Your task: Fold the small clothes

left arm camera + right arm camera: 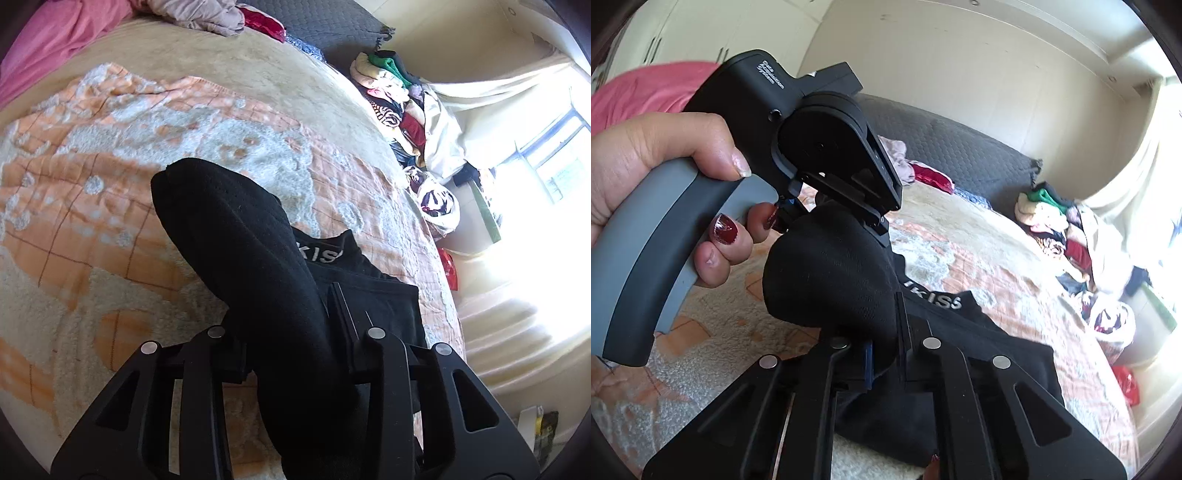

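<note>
Black underwear [240,229] with white lettering on its waistband [321,254] lies partly on the bed. One bunched end is lifted off the blanket. My left gripper [288,325] is shut on that raised fold, and the cloth fills the gap between its fingers. In the right wrist view my right gripper [886,343] is shut on the same underwear [831,277] near the waistband [934,299]. Just above it a hand [653,162] holds the left gripper [875,221], which pinches the top of the bunched cloth. The rest of the garment [979,350] lies flat on the blanket to the right.
An orange and white fleece blanket [110,184] covers the bed. Pink bedding [48,40] and crumpled clothes [207,14] lie at the far end by a grey pillow [325,18]. A pile of clothes [391,92] sits at the bed's right edge, under a bright window [554,166].
</note>
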Available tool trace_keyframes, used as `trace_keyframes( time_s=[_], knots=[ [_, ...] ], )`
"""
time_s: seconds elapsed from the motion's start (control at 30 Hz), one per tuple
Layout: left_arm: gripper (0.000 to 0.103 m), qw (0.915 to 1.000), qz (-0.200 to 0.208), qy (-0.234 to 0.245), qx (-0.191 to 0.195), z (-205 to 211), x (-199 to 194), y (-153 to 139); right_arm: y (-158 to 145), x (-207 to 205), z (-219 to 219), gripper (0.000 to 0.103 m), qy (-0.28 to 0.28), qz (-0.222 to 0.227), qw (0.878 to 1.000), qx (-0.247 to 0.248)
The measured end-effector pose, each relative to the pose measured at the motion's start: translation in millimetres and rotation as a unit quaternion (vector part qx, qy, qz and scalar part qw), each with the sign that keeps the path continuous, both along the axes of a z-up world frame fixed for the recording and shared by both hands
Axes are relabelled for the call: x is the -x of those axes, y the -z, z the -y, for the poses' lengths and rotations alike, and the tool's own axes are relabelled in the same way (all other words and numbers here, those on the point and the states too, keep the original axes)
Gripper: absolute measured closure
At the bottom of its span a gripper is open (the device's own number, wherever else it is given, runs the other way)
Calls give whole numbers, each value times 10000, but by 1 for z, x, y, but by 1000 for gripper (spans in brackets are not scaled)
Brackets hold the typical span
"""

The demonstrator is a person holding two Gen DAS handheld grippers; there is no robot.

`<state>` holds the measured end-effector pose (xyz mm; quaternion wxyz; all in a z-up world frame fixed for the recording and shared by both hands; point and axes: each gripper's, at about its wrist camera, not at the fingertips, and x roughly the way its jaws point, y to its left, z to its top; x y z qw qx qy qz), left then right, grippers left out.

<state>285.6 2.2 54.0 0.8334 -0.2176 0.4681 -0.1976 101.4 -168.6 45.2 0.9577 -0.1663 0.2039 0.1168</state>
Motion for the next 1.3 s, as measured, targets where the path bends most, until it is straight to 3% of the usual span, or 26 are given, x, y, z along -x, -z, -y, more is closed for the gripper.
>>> trace_keyframes(
  time_s=[0.37, 0.53, 0.87, 1.0, 1.1, 1.3],
  knots=[
    [77, 9984, 171, 365, -385, 71, 4, -25, -6, 15, 69, 96, 582, -282, 9929, -1000],
    [77, 9966, 79, 558, -602, 111, 2, -19, 6, 19, 99, 96, 917, -657, 9790, -1700],
    [77, 9921, -64, 900, -871, 169, 0, 1, 33, 17, 154, 96, 1422, -1470, 9318, -2998],
    [77, 9904, -193, 959, -981, 187, -4, 15, 48, 14, 169, 95, 1560, -1864, 9024, -3557],
    [77, 9893, -289, 1094, -916, 199, -5, 23, 52, 14, 178, 95, 1611, -2010, 8846, -3888],
    [71, 9887, -171, 1359, -604, 197, 4, 13, 55, 27, 192, 94, 1646, -2191, 8614, -4275]
  ],
)
